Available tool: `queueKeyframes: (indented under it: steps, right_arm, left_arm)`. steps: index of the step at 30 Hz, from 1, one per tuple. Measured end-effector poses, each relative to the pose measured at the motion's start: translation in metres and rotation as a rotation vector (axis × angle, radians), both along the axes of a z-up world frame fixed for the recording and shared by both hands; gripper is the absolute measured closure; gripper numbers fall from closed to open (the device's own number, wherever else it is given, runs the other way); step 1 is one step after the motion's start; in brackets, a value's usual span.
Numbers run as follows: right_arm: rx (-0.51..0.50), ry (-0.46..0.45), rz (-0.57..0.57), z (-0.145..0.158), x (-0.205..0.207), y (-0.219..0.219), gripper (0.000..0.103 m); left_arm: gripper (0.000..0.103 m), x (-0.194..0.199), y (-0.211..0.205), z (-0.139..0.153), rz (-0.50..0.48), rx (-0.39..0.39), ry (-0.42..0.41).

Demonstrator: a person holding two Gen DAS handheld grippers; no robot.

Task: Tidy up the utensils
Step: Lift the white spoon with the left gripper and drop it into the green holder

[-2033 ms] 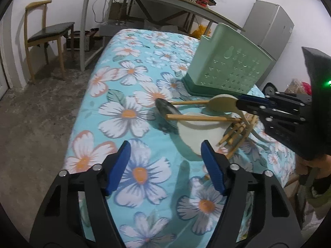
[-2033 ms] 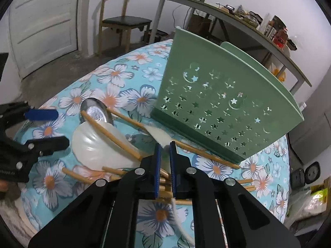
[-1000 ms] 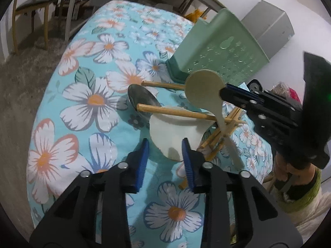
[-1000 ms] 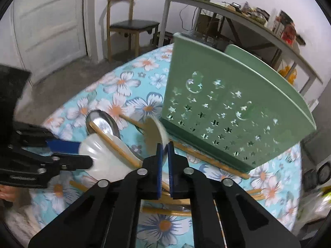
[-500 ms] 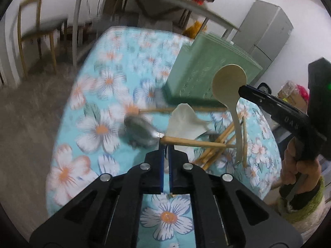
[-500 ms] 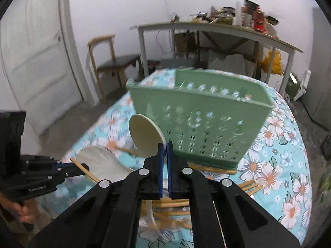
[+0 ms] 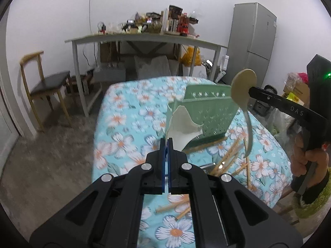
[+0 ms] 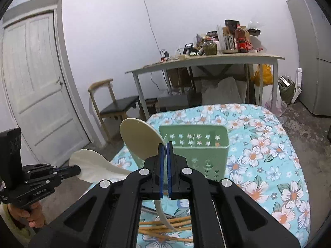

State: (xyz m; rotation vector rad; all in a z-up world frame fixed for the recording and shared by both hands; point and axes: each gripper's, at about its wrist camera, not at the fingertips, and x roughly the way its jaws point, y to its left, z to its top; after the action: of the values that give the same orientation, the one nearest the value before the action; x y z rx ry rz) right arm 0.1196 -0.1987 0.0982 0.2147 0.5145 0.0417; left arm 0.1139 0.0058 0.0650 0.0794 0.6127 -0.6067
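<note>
My left gripper [image 7: 167, 143] is shut on the edge of a white scalloped spoon [image 7: 183, 127], held up above the floral tablecloth [image 7: 124, 142]. It also shows at the left of the right wrist view as the left gripper [image 8: 69, 170] with the white spoon [image 8: 93, 162]. My right gripper [image 8: 165, 147] is shut on a beige round spoon [image 8: 140, 138], whose handle hangs down. From the left wrist view, the right gripper [image 7: 251, 91] holds the beige spoon [image 7: 244, 87] above the green perforated utensil holder [image 7: 209, 111]. The holder [image 8: 196, 146] stands upright just beyond the right gripper's fingers.
Several wooden chopsticks [image 7: 227, 158] lie loose on the cloth in front of the holder; these chopsticks [image 8: 165, 228] show under the right gripper. Behind the table stand a cluttered desk [image 7: 144, 39], a wooden chair [image 7: 47, 84], a grey fridge [image 7: 254, 45] and a white door [image 8: 35, 86].
The left gripper closed on the white spoon and lifted it off the cloth. The right gripper rose with the beige spoon, and both now look more level toward the holder.
</note>
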Motion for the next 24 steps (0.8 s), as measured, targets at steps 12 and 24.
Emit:
queueKeyframes:
  steps: [12, 24]
  right_arm:
    - [-0.015, -0.149, -0.068, 0.051, -0.029, -0.031, 0.100]
    - [-0.004, -0.165, -0.097, 0.057, -0.037, -0.041, 0.100]
  left_arm:
    - [0.102, -0.017, 0.010, 0.073, -0.045, -0.028, -0.195]
    - [0.102, 0.018, -0.025, 0.075, -0.093, 0.113, -0.160]
